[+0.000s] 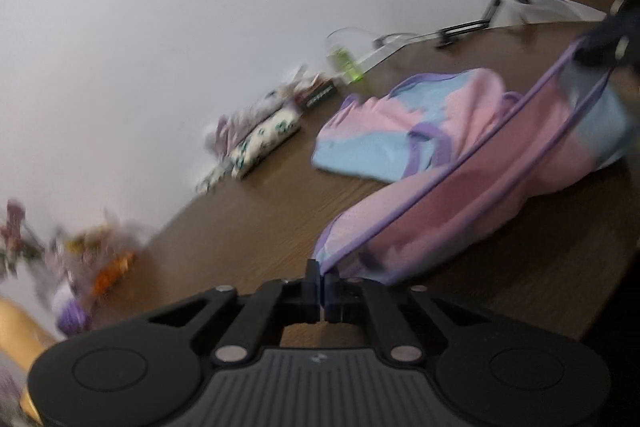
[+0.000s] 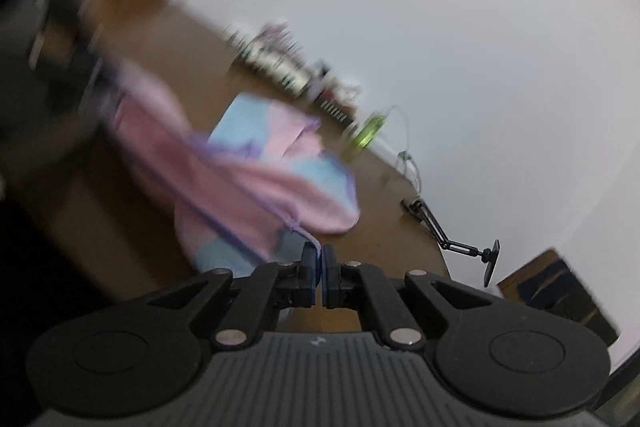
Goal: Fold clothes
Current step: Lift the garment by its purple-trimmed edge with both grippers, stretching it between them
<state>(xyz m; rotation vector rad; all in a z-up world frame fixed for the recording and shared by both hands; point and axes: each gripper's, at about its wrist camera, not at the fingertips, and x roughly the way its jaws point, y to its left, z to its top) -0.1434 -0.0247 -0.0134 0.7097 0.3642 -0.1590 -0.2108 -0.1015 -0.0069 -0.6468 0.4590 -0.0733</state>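
A pink and light-blue garment (image 1: 472, 163) with purple trim hangs between both grippers above a brown wooden table (image 1: 256, 227). My left gripper (image 1: 322, 273) is shut on a purple-edged corner of it. The purple hem runs taut up to the right gripper (image 1: 608, 45), seen dark at the top right of the left wrist view. In the right wrist view my right gripper (image 2: 321, 255) is shut on another purple-trimmed edge of the garment (image 2: 256, 183), whose far part sags onto the table (image 2: 384, 211). Both views are blurred by motion.
Folded patterned clothes (image 1: 264, 139) lie along the table's far edge by a white wall. Next to them stand a green-tinted clear container (image 1: 344, 61) and a black jointed mount (image 2: 452, 239). Blurred colourful items (image 1: 100, 259) sit at the left. A dark box (image 2: 556, 287) stands beyond the table.
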